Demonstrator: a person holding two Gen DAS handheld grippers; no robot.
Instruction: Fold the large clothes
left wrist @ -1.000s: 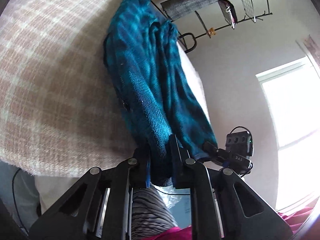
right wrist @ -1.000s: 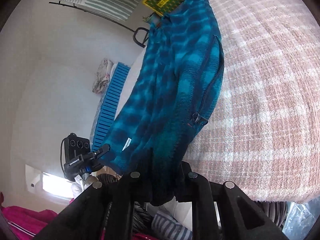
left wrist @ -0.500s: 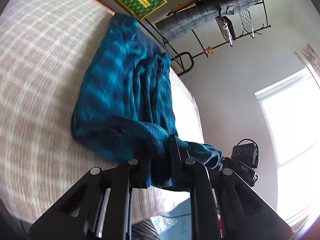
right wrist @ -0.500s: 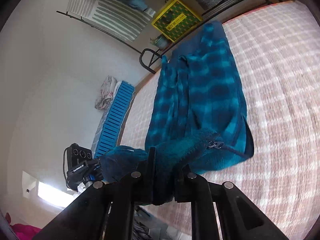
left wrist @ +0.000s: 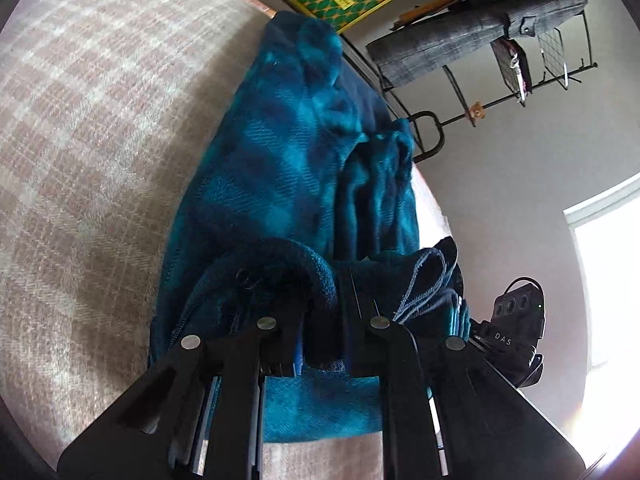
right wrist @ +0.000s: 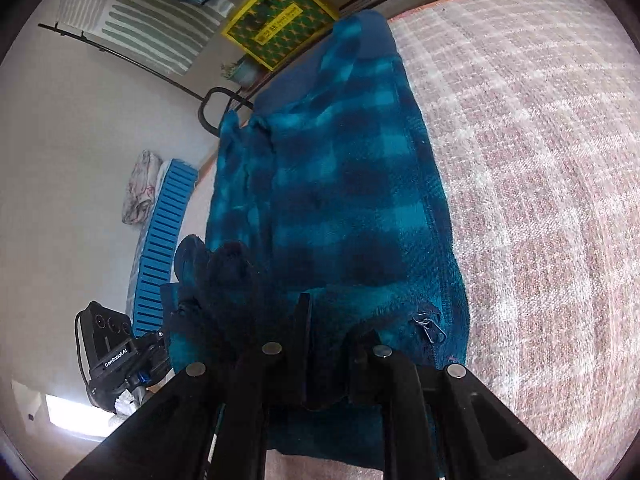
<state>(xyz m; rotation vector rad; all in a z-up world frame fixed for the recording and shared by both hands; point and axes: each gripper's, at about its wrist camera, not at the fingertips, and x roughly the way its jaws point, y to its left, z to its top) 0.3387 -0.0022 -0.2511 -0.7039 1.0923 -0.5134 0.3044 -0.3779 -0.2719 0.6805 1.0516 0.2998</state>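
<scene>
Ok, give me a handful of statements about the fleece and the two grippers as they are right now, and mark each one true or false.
1. The left gripper is shut on a bunched edge of the teal plaid fleece. True.
2. The right gripper has its jaws open and holds nothing. False: its jaws are closed on the fleece's near edge.
3. The fleece lies on a pink and white checked blanket. True.
4. The fleece is red with white stripes. False: it is teal and dark blue plaid.
5. A zipper pull shows on the fleece beside the right gripper. True.
6. The yellow and green box sits on top of the fleece. False: it stands beyond the blanket's far edge.
</scene>
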